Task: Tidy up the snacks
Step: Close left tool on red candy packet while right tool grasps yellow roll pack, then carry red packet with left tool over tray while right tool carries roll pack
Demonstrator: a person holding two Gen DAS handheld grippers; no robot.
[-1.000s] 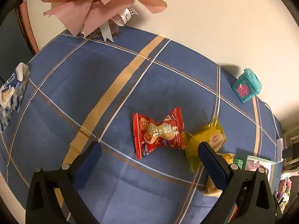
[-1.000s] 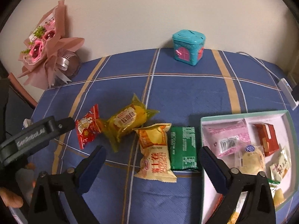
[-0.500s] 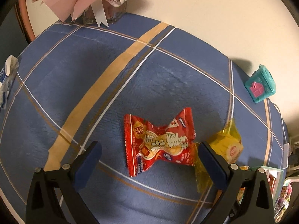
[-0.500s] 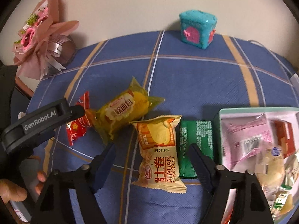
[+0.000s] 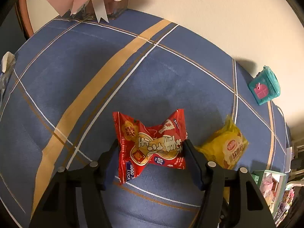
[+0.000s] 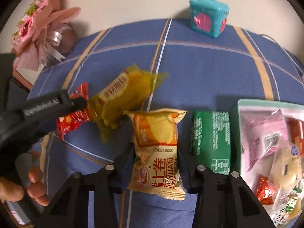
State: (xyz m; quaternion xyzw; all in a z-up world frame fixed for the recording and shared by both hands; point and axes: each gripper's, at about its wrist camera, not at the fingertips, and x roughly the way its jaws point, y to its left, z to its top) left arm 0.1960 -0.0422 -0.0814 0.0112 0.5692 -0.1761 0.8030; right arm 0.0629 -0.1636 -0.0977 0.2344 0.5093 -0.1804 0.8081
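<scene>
A red snack packet [image 5: 150, 144] lies on the blue checked tablecloth. My left gripper [image 5: 150, 149] points down over it, its jaws closing, and both pads press the packet's sides, which crumple inward. In the right wrist view an orange and cream roll packet [image 6: 157, 152] sits between my right gripper's [image 6: 154, 152] closing jaws, pads tight against its edges. A yellow packet [image 6: 123, 102] lies between the two snacks and touches the red one [image 6: 72, 121]. A green packet [image 6: 210, 138] lies right of the roll packet, beside the tray [image 6: 266, 102].
The teal-rimmed tray at the right holds several wrapped snacks. A teal toy house [image 6: 209, 20] stands at the back by the wall. A pink bouquet [image 6: 38, 28] fills the back left corner. A person's hand [image 6: 28, 188] holds the left gripper's handle.
Both grippers have sunk toward the table. The left jaws narrowed from wide apart onto the red packet. The right jaws narrowed onto the orange and cream roll packet.
</scene>
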